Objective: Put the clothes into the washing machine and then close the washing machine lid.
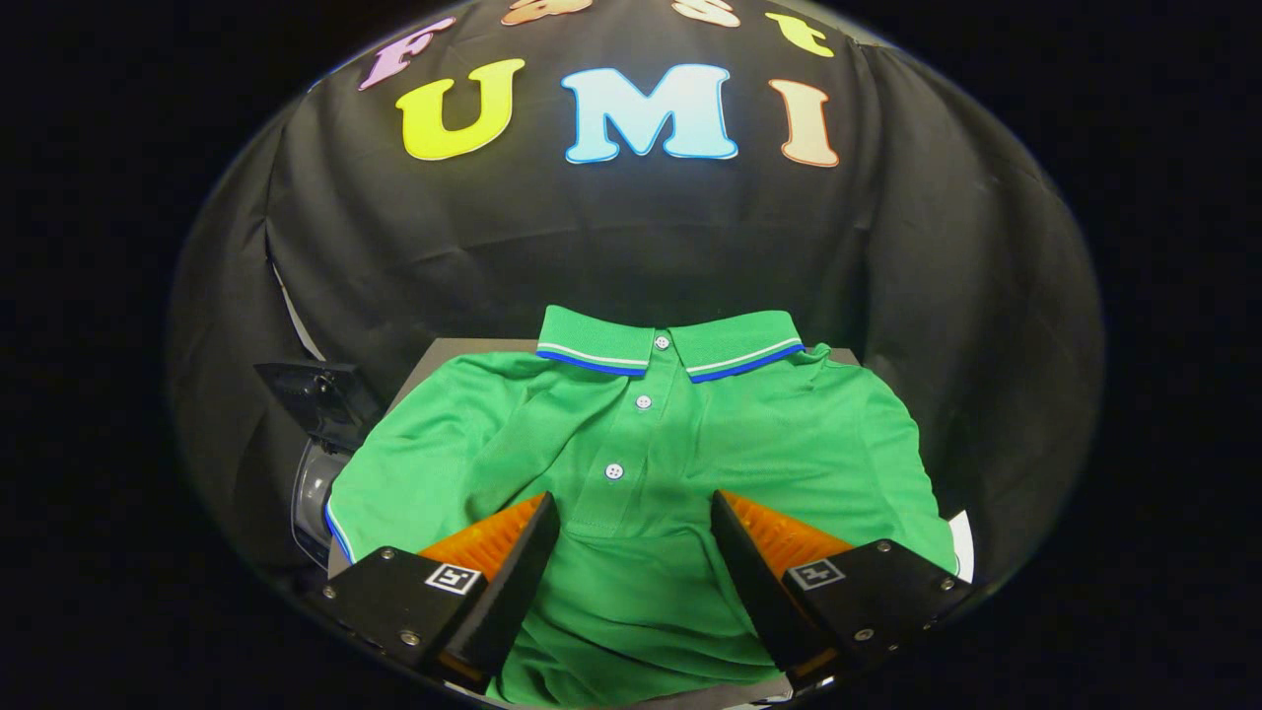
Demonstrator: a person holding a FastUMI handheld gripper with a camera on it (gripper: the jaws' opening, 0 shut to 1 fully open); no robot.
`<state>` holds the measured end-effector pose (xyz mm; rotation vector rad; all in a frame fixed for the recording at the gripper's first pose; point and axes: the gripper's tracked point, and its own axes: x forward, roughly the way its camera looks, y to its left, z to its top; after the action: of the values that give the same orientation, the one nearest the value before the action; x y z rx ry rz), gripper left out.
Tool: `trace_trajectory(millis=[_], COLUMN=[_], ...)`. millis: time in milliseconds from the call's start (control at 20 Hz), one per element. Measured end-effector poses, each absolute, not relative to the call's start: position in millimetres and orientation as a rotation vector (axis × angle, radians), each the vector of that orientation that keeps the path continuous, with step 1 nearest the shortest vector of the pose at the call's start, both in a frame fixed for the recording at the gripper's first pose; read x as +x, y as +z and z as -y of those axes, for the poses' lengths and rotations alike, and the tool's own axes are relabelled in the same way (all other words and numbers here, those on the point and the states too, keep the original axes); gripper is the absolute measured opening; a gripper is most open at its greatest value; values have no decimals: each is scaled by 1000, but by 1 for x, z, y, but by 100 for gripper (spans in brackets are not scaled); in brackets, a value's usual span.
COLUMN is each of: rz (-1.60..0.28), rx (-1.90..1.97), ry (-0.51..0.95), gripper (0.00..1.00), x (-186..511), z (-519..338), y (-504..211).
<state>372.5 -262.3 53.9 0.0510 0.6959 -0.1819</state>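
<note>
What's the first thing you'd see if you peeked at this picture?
A bright green polo shirt jumps out first. It lies spread flat on a grey surface, its striped collar farthest from the gripper and three white buttons running down the middle. The gripper is open, its two fingers spread over the shirt's lower front with green cloth between them.

Handheld gripper [636, 508], two wedge-shaped fingers [513, 562] with ribbed inner faces, boxy angular mounts behind them, a small square black-and-white marker on each, round silver screws at the mount corners
</note>
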Motion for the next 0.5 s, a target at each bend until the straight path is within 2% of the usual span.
trace_trajectory(millis=[50, 150, 350, 500], rz=[-702, -730, -805, -776], rx=[65, 74, -10, 50], ry=[-196, -221, -151, -187], gripper=[97, 87, 13, 4], x=[371, 370, 370, 370], z=[264, 262, 252, 256], y=[52, 53, 54, 57])
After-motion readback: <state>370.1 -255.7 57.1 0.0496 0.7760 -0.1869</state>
